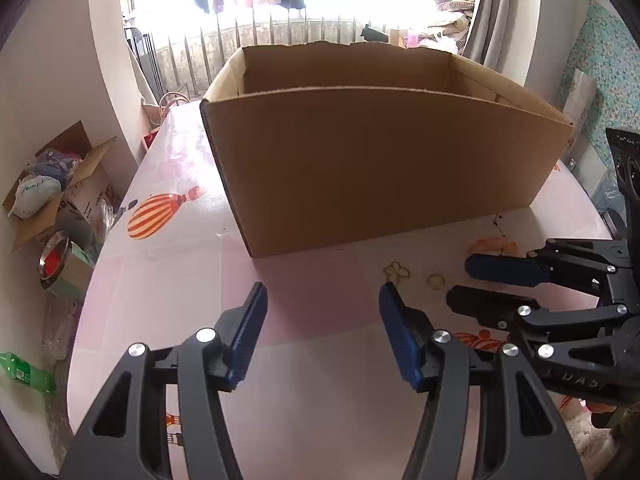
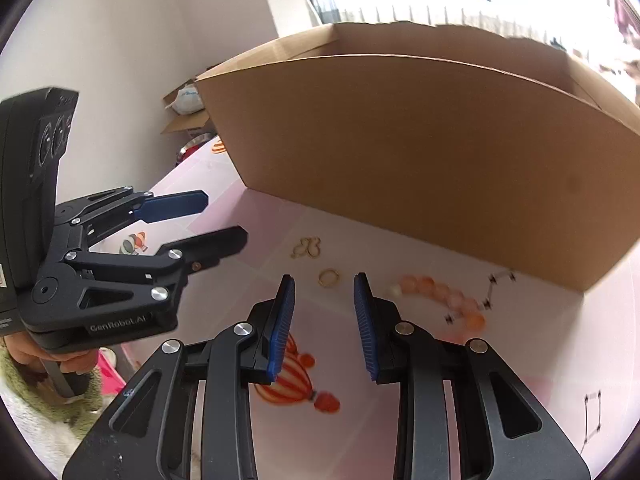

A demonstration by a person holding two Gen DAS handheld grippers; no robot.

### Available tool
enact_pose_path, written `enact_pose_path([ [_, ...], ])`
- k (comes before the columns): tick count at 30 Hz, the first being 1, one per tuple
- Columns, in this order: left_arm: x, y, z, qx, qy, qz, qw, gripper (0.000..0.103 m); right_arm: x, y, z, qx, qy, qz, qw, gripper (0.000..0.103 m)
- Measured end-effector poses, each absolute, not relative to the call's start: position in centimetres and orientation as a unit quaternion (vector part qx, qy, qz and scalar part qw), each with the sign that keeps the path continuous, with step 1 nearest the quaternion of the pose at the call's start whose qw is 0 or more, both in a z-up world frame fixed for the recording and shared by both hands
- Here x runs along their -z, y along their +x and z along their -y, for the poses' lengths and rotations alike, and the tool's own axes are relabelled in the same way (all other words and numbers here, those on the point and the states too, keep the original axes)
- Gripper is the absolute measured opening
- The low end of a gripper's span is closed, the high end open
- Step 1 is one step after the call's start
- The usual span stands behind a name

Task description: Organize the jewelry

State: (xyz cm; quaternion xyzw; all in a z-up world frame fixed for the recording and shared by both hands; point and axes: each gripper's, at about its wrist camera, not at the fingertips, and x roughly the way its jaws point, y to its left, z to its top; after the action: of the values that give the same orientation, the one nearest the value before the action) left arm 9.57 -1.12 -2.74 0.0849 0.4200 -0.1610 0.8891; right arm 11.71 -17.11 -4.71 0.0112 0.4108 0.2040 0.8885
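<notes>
Jewelry lies on the pink table (image 1: 168, 264) in front of the cardboard box (image 1: 372, 160): from the left wrist, a gold clasp (image 1: 396, 270), a gold ring (image 1: 436, 280) and peach beads (image 1: 492, 246) sit by the box's near right corner. The left gripper (image 1: 324, 336) is spread, pinching nothing; the right gripper (image 1: 464, 284) reaches in beside the ring

From the right wrist, ring (image 2: 329, 277), clasp (image 2: 307, 247) and bead bracelet (image 2: 436, 294) lie before the box (image 2: 420, 152) (beads blurred). The right gripper (image 2: 324, 320) stands apart, empty; the left gripper (image 2: 224, 220) is spread too
</notes>
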Motion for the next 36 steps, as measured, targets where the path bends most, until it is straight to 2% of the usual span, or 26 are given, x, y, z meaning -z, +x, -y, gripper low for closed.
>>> enact_pose_path([
  [5,3.2,9.8,1.0,0.165,0.079,-0.423,0.888,0.056,4.9,11.9,16.4,-0.199,-0.04,-0.403,0.892,0.025],
  [13,3.7,9.9,0.9,0.169,0.087,-0.422,0.886,0.056,4.8,12.2,16.4,-0.216,-0.076,-0.4,0.887,0.009],
  [23,3.2,9.7,1.1,0.178,0.08,-0.413,0.89,0.056,5.1,12.2,17.3,-0.212,-0.046,-0.411,0.885,0.008],
  [33,3.1,9.6,3.7,0.221,0.078,-0.408,0.882,0.056,5.0,8.8,19.4,-0.173,-0.016,-0.423,0.889,0.008],
  [36,3.2,9.9,4.6,0.228,0.08,-0.407,0.881,0.051,5.2,8.5,19.5,-0.169,-0.003,-0.422,0.891,0.008],
])
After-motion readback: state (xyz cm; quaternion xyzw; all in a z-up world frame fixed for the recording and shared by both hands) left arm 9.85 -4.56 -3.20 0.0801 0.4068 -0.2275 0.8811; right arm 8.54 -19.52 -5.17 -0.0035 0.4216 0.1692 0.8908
